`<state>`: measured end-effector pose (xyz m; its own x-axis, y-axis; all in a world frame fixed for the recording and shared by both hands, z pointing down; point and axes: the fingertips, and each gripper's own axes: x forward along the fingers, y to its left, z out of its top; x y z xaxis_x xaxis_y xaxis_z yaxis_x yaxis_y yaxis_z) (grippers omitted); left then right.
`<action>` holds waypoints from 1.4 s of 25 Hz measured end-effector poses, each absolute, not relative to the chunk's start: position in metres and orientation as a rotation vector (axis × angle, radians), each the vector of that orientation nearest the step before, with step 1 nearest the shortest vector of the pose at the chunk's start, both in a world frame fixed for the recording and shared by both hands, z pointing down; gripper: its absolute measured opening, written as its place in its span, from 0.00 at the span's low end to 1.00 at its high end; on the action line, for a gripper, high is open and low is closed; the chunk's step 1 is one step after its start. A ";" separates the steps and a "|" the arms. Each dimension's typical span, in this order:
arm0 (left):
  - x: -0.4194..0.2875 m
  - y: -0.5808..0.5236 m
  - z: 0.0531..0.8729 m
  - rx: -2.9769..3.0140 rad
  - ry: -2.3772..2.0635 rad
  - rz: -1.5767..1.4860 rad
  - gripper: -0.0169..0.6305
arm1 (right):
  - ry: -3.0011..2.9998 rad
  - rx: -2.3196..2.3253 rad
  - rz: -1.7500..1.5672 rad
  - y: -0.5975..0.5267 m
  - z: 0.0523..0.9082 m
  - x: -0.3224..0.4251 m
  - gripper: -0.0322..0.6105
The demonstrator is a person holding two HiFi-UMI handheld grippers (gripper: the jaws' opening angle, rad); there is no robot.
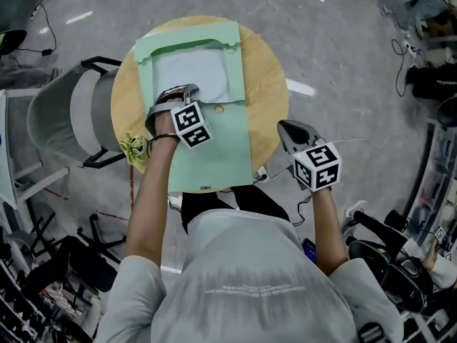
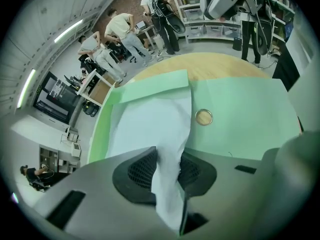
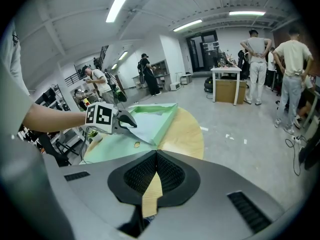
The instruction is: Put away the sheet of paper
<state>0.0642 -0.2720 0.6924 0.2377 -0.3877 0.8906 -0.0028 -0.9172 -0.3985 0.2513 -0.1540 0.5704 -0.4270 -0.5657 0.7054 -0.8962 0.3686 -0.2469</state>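
– Paper placement first: where does the sheet of paper (image 1: 191, 73) lie?

– In the upper middle of the head view. It rests on the far half of an open green folder (image 1: 214, 152), inside a raised green border that looks like a pocket. The folder is on a round wooden table (image 1: 270, 70), with its long axis running from the bottom of the frame to the top.

– And the tongs?

– The left gripper (image 1: 187, 91) is at the sheet's lower edge, near its left corner. Its jaws are narrow, with the paper's near edge bunched up between the pads and lifted a little off the folder. A round clasp (image 1: 219, 109) sits just to the right of it.

– What about the other one?

– The right gripper (image 1: 287, 128) is at the lower right, out by the table's rim and well apart from the sheet. Its jaws are together and nothing is between them.

– So which way does the sheet have to go?

– I'd judge it goes up the frame, along the folder's long axis and deeper into that pocket. The paper lies straight ahead of the left jaws, so that hand is the nearer one and is already on it. The push should stay in line with the folder, because the edge is crumpled in the pads and a sideways shove could crease it or snag it on the green border.
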 end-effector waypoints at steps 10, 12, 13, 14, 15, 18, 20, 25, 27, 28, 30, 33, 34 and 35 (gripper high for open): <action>0.068 -0.300 0.698 -2.202 0.392 -1.735 0.19 | -2.116 1.287 0.851 -0.164 0.570 0.256 0.10; 0.067 -0.304 0.697 -2.207 0.397 -1.731 0.19 | -2.112 1.295 0.854 -0.166 0.570 0.257 0.10; 0.067 -0.306 0.696 -2.211 0.400 -1.729 0.19 | -2.110 1.299 0.855 -0.166 0.569 0.257 0.09; 0.067 -0.307 0.696 -2.215 0.402 -1.729 0.19 | -2.109 1.303 0.856 -0.166 0.569 0.257 0.10; 0.067 -0.308 0.695 -2.218 0.402 -1.728 0.20 | -2.107 1.305 0.855 -0.166 0.569 0.257 0.10; 0.064 -0.309 0.692 -2.220 0.407 -1.726 0.20 | -2.106 1.309 0.856 -0.166 0.568 0.258 0.10; 0.063 -0.311 0.689 -2.234 0.431 -1.719 0.20 | -2.103 1.310 0.857 -0.165 0.568 0.258 0.10; 0.061 -0.325 0.681 -2.224 0.539 -1.703 0.20 | -2.104 1.305 0.859 -0.159 0.569 0.256 0.09; 0.060 -0.333 0.680 -2.217 0.588 -1.701 0.20 | -2.104 1.303 0.859 -0.158 0.571 0.256 0.10; 0.059 -0.336 0.681 -2.215 0.604 -1.708 0.20 | -2.102 1.303 0.859 -0.158 0.572 0.256 0.09; 0.056 -0.339 0.687 -2.215 0.610 -1.733 0.22 | -2.098 1.304 0.859 -0.155 0.572 0.256 0.09; 0.055 -0.337 0.694 -2.254 0.581 -1.775 0.28 | -2.097 1.306 0.858 -0.152 0.570 0.257 0.10; 0.056 -0.335 0.696 -2.278 0.565 -1.792 0.32 | -2.097 1.308 0.858 -0.151 0.569 0.258 0.10; 0.056 -0.333 0.697 -2.303 0.545 -1.808 0.36 | -2.096 1.310 0.859 -0.151 0.569 0.260 0.10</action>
<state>0.0563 -0.3329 0.6968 0.2014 -0.3797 0.9029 -0.1823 -0.9202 -0.3464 0.2597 -0.1506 0.5686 -0.3979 -0.5838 0.7077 -0.9125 0.3313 -0.2398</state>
